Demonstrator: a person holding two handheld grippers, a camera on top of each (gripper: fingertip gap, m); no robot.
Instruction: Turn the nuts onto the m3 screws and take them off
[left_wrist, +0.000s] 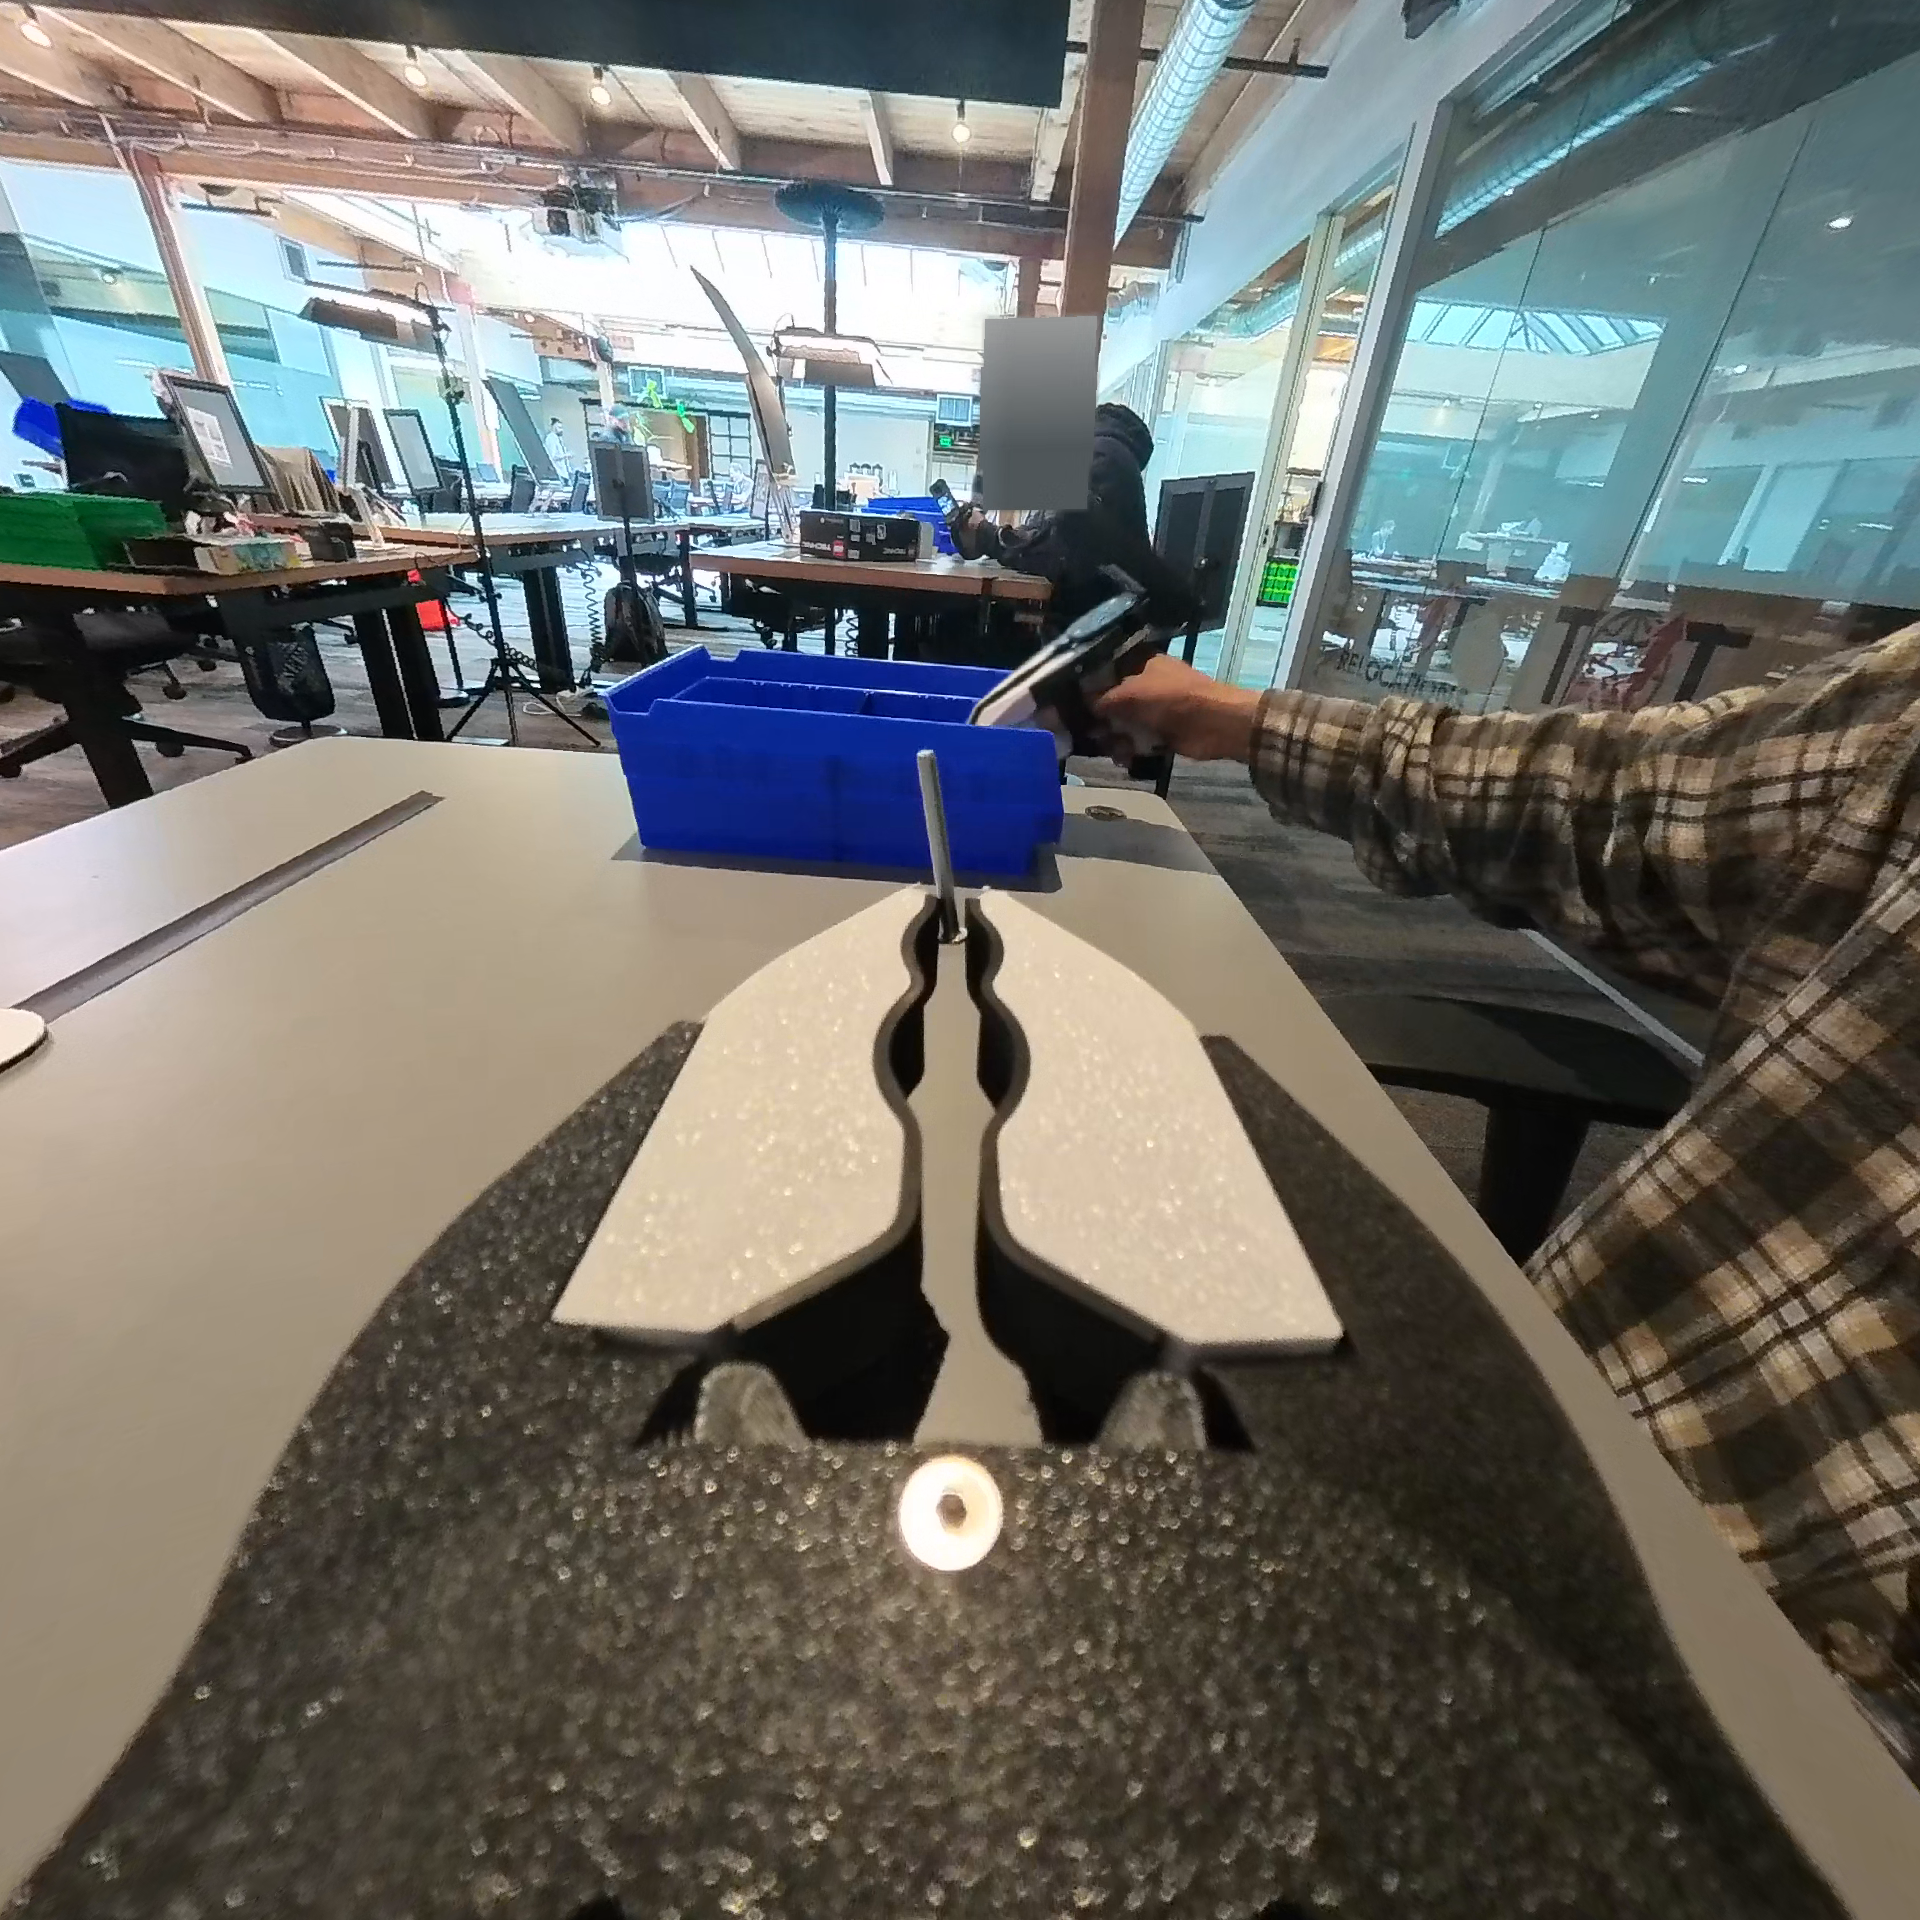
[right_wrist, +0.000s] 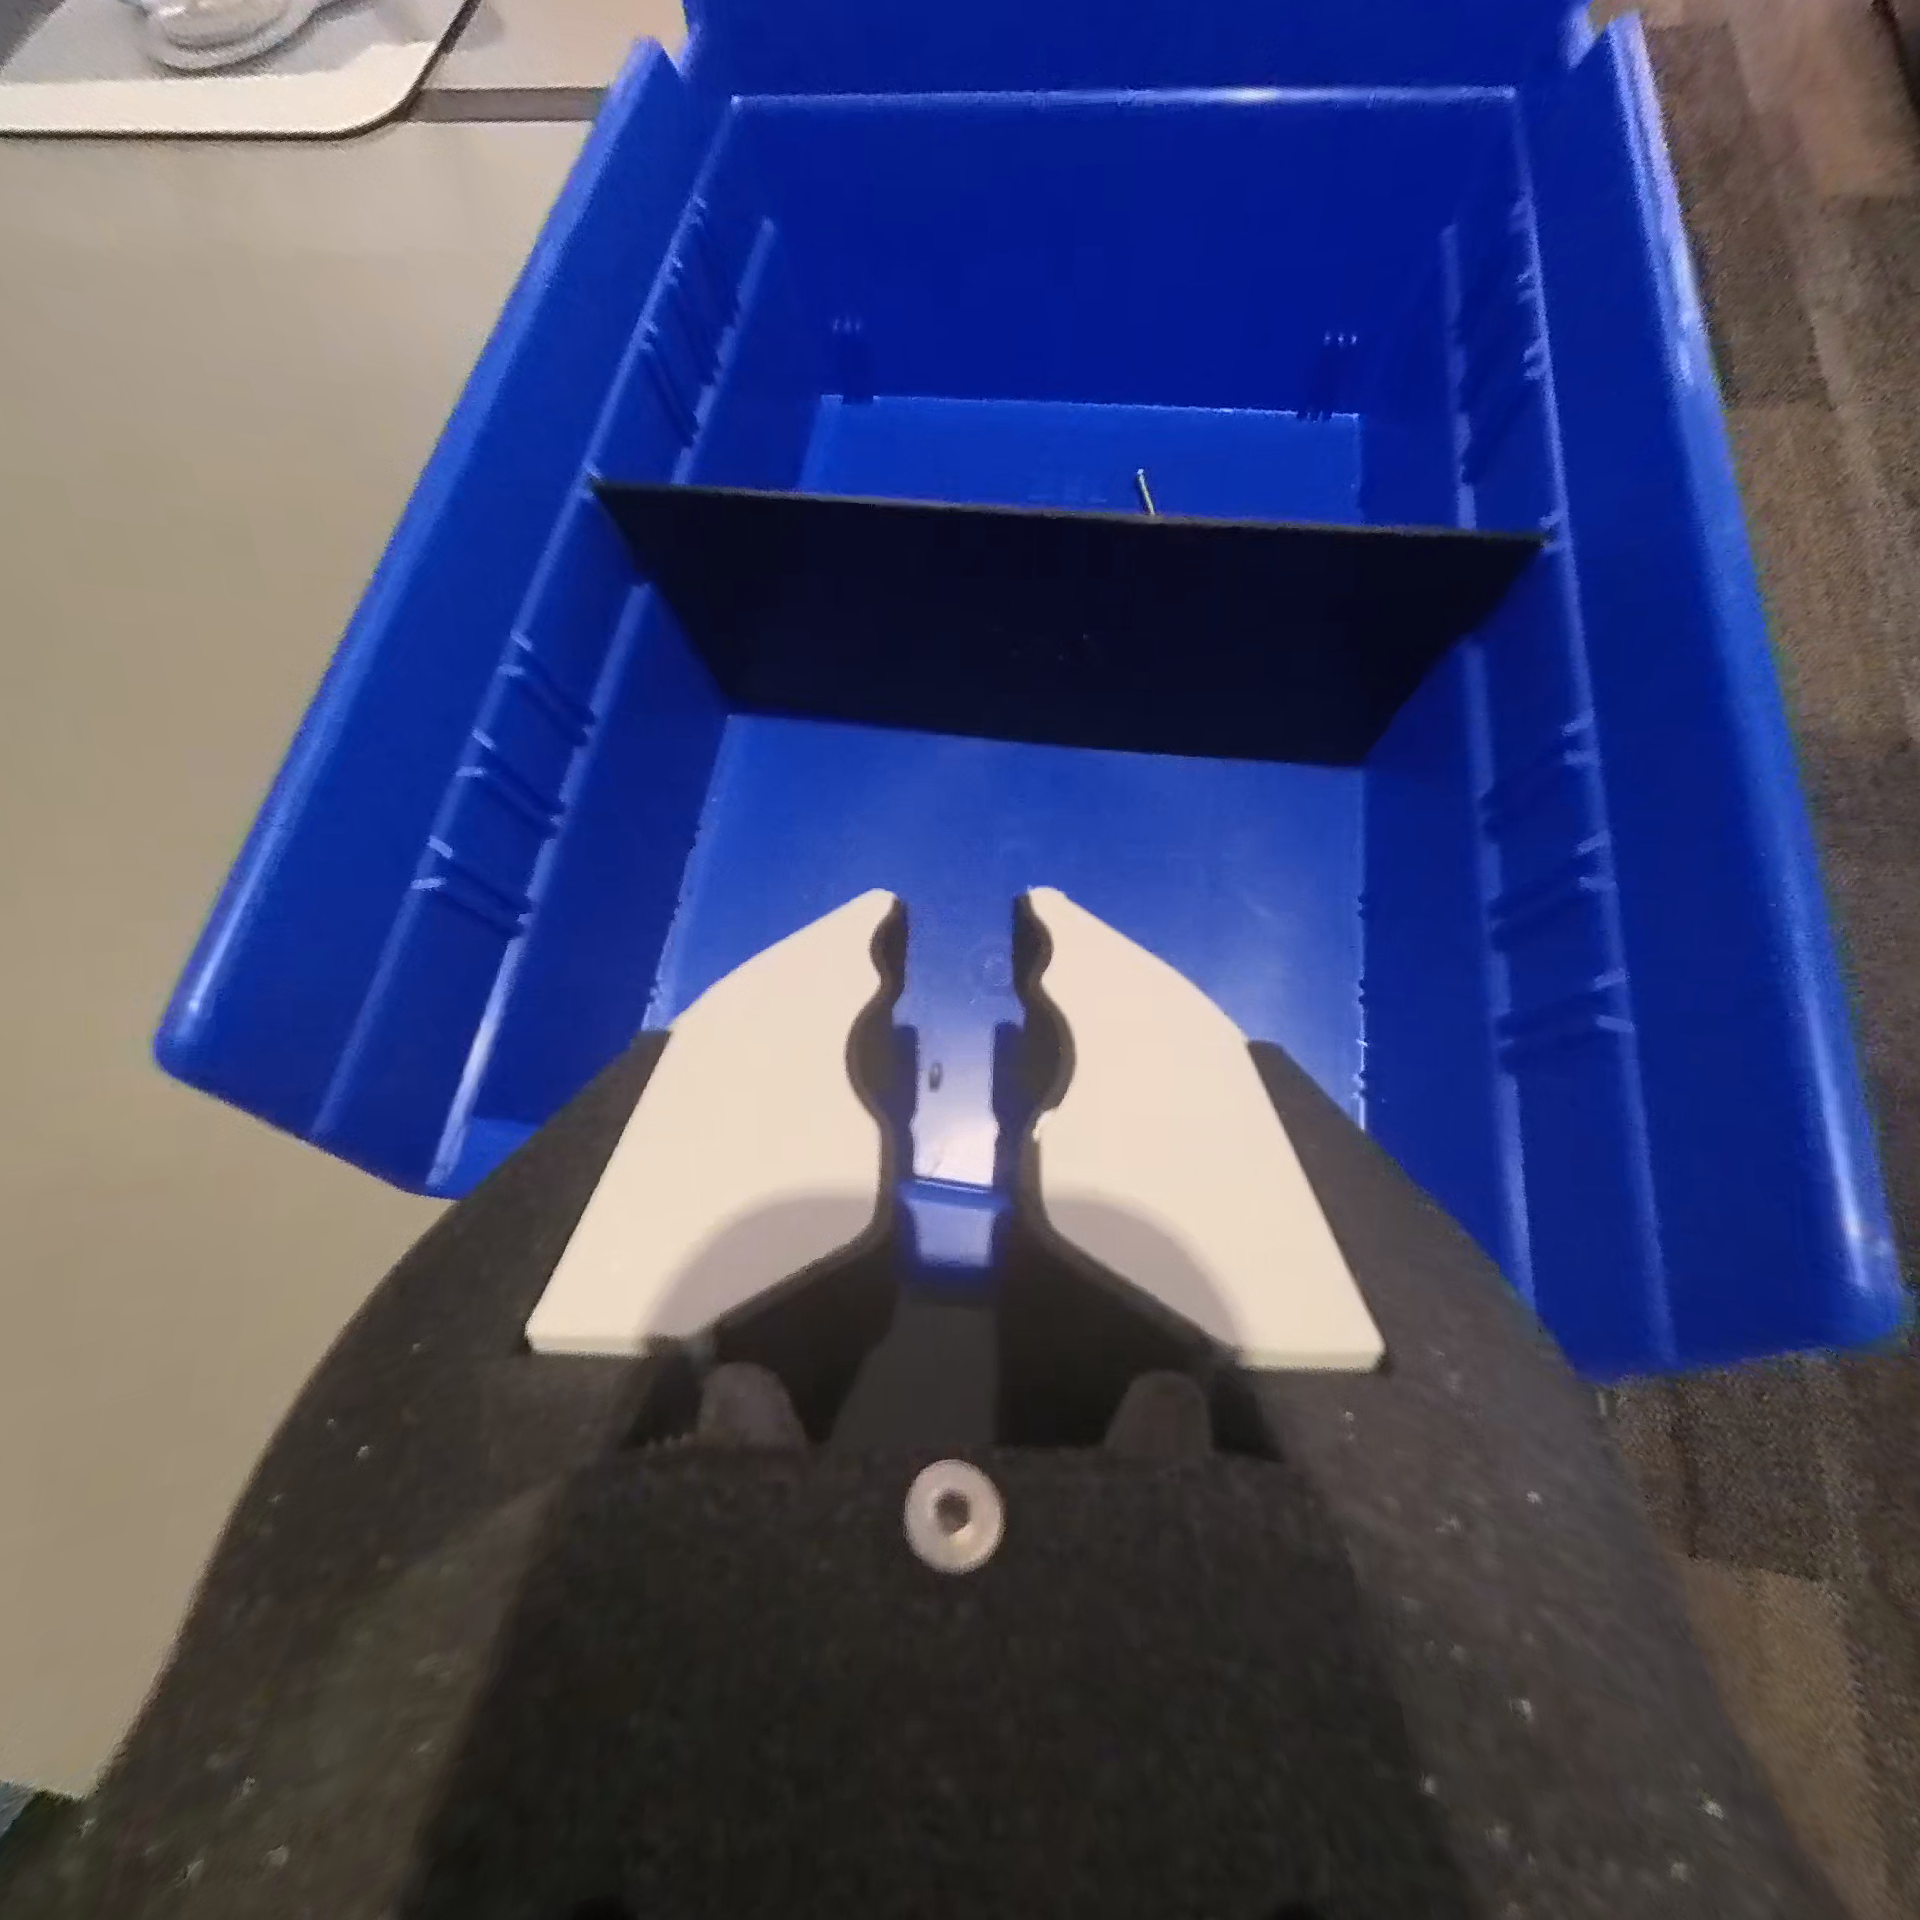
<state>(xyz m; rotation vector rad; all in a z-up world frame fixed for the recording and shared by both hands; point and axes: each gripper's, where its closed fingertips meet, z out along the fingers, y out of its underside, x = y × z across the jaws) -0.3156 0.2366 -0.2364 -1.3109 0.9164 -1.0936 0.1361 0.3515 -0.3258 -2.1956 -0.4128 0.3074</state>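
My left gripper (left_wrist: 948, 914) is shut on a thin silver M3 screw (left_wrist: 932, 831), which stands upright from the fingertips above the grey table (left_wrist: 312, 1039). My right gripper (right_wrist: 961, 904) is open and empty, hovering over the near compartment of the blue bin (right_wrist: 582, 727). It also shows in the left wrist view (left_wrist: 1049, 681), held by a hand above the bin (left_wrist: 831, 790). A small dark nut (right_wrist: 934, 1076) lies on the bin floor between my right fingers. Another screw (right_wrist: 1144, 490) lies in the far compartment, behind the black divider (right_wrist: 1039, 623).
A person's plaid sleeve (left_wrist: 1558, 831) reaches in from the right. The table edge and carpet (right_wrist: 1787, 520) lie right of the bin. A white mat (right_wrist: 208, 104) sits at the far left. Desks, chairs and a seated person (left_wrist: 1101, 540) fill the background. The tips of one gripper are about 50 cm away from the tips of the other.
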